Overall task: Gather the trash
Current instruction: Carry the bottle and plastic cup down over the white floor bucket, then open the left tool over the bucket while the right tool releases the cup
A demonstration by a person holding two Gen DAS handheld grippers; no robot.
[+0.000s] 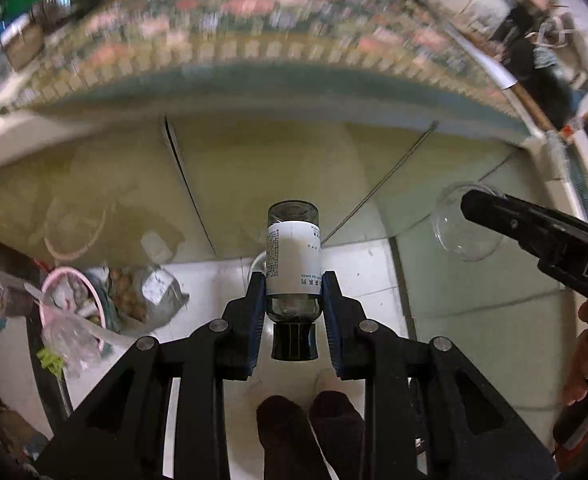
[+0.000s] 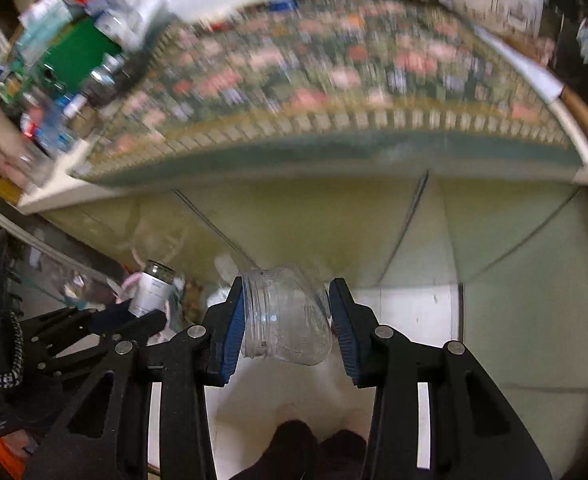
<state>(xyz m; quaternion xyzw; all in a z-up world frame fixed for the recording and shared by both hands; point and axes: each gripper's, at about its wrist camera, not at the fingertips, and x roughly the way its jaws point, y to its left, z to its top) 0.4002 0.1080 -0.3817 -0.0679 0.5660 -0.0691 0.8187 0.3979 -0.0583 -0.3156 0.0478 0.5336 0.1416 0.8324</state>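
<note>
My left gripper [image 1: 293, 280] is shut on a glass bottle [image 1: 292, 256] with a white label; its black cap points back toward the camera. My right gripper [image 2: 287, 284] is shut on a clear plastic jar [image 2: 286, 324], whose threaded mouth sits against the left pad. In the left wrist view the right gripper [image 1: 470, 204] enters from the right with the clear jar [image 1: 450, 236] at its tip. The right wrist view shows the left gripper [image 2: 142, 312] and bottle [image 2: 152, 288] low at the left. Both grippers point steeply down over the floor.
A pink bin [image 1: 54, 280] stuffed with plastic bags and scraps stands on the floor at the left, a crumpled foil bag [image 1: 158, 292] beside it. Ahead is a yellowish cabinet front [image 1: 274, 160] under a patterned tablecloth [image 1: 254, 40]. A person's dark-socked feet [image 1: 310, 428] stand on white tiles [image 1: 474, 340].
</note>
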